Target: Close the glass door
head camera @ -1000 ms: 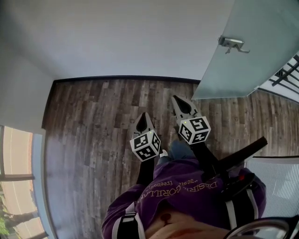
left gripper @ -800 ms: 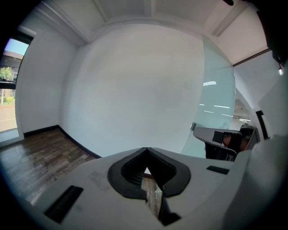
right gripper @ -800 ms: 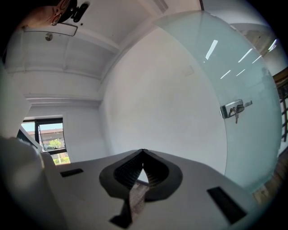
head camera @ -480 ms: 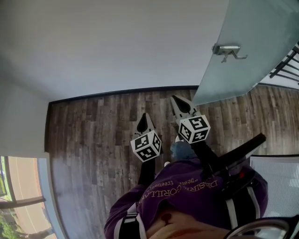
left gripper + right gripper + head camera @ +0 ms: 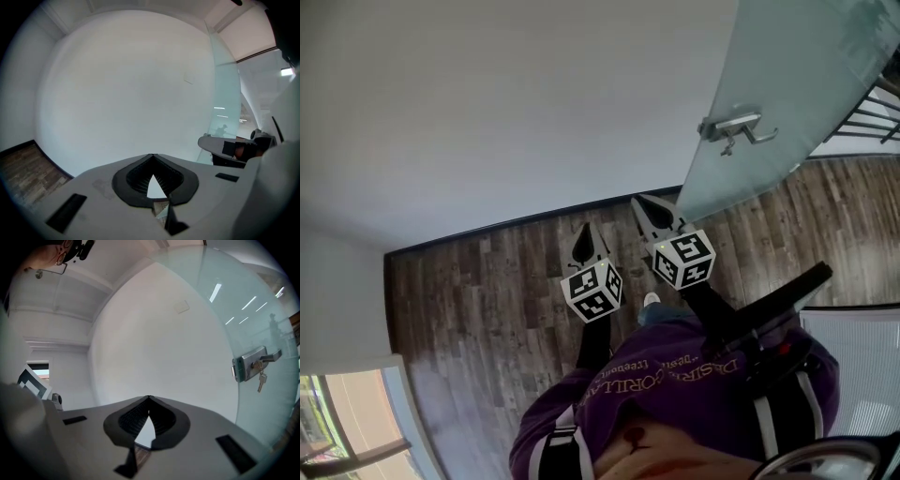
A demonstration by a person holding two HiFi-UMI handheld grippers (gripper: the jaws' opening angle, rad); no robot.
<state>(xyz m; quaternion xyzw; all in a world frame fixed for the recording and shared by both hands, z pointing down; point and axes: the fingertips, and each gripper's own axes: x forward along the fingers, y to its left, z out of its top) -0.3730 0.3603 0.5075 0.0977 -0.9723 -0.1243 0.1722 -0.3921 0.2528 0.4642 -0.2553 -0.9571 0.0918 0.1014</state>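
Approaching an open frosted glass door (image 5: 787, 84), a person in a purple sweatshirt (image 5: 675, 394) carries the left gripper (image 5: 584, 229) and the right gripper (image 5: 642, 205) out in front, over a dark wood-plank floor (image 5: 487, 300).

Both grippers are empty. The left gripper view shows its fingers (image 5: 133, 180) clenched tip to tip with nothing between them, and the right gripper view shows its fingers (image 5: 126, 420) pressed together the same way.

The door stands at the far right, angled away from the plain white wall (image 5: 516, 103). Its metal lever handle (image 5: 733, 127) and a hanging key (image 5: 261, 379) lie to the right of the right gripper and apart from it. A dark railing (image 5: 872, 117) shows past the door's far edge.

Judged from these views, the closing itself has not begun: neither gripper touches the glass or the handle, and the panel is plainly open. What remains is to reach the door, most likely with the nearer right gripper, and swing it shut. No view shows the frame it must meet.
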